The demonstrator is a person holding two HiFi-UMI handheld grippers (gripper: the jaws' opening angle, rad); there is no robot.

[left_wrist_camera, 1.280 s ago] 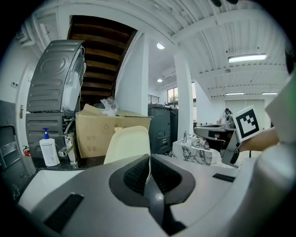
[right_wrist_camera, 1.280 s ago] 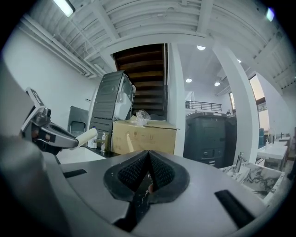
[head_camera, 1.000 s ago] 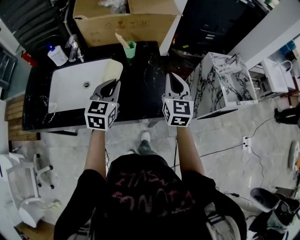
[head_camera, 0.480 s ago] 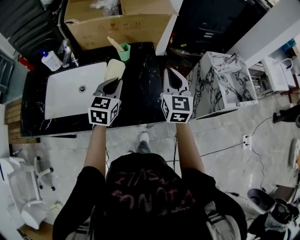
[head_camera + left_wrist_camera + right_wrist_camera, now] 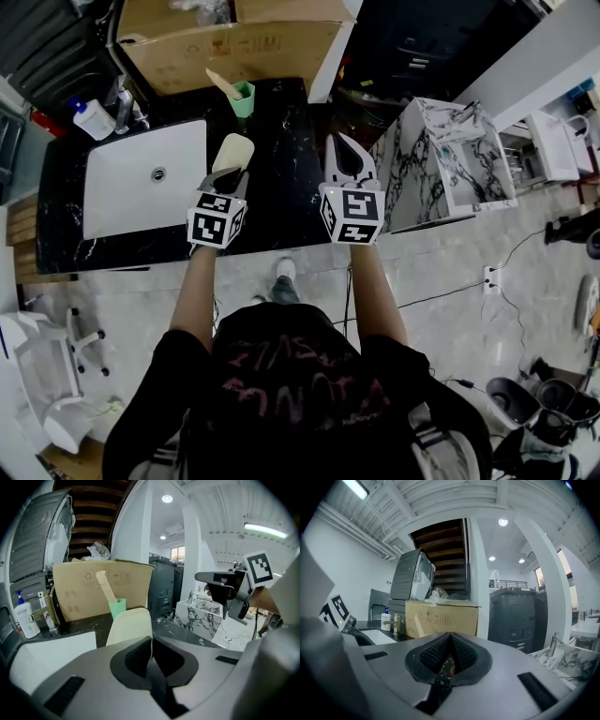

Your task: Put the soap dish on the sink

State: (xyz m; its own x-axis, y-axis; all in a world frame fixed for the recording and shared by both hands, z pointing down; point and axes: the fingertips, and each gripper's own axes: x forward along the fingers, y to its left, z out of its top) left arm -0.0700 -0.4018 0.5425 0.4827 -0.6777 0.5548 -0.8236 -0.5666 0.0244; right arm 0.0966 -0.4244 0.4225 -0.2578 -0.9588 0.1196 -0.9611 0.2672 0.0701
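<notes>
- Against a second ago, the left gripper has drawn the soap dish off the right corner of the sink basin. We now see the dish over the dark desk, just beside the basin's right rim and no longer overlapping it.
- The left fingers pinch the dish's near edge. The right gripper has barely shifted, and its fingers are pressed together with nothing between them.
- Bare desk lies open between the dish and the right gripper, which hangs at the desk's right end with a marbled cabinet beyond it.
- Behind the dish, a green cup stands near, in front of a cardboard box at the back edge. A soap bottle stands at the basin's far left corner.
- Only the left gripper view shows us the thin cream edge held between the pads. Only the head view shows us where the dish sits relative to the basin. We cannot tell whether the dish touches the desk.
</notes>
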